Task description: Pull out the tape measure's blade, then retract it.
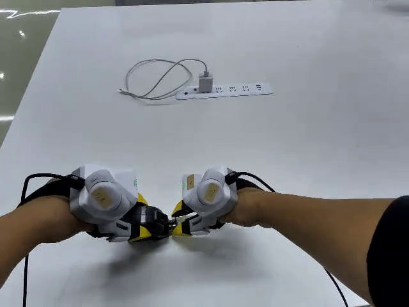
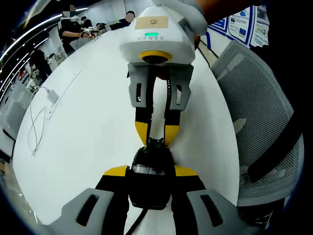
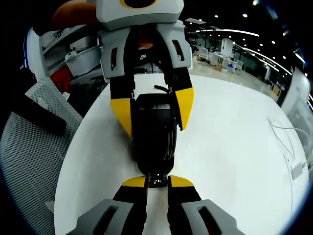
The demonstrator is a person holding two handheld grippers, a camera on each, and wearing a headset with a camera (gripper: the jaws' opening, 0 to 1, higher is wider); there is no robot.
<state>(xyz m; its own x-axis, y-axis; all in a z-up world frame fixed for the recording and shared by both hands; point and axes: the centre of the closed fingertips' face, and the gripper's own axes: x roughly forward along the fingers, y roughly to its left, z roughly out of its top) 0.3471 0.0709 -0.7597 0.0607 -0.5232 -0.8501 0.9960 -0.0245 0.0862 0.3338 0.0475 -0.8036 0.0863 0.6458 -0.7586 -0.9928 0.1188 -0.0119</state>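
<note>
Left tongs, closed across the black tape measure, held its case at the near end of the desk. Right tongs, nearly shut, pinched the end hook at the case mouth. Little blade showed, so extraction was judged barely begun. Good practice: fix the case, draw the hook straight along the blade's axis, and grip firmly so the spring cannot snatch it back. Power strip lay well apart.
</note>
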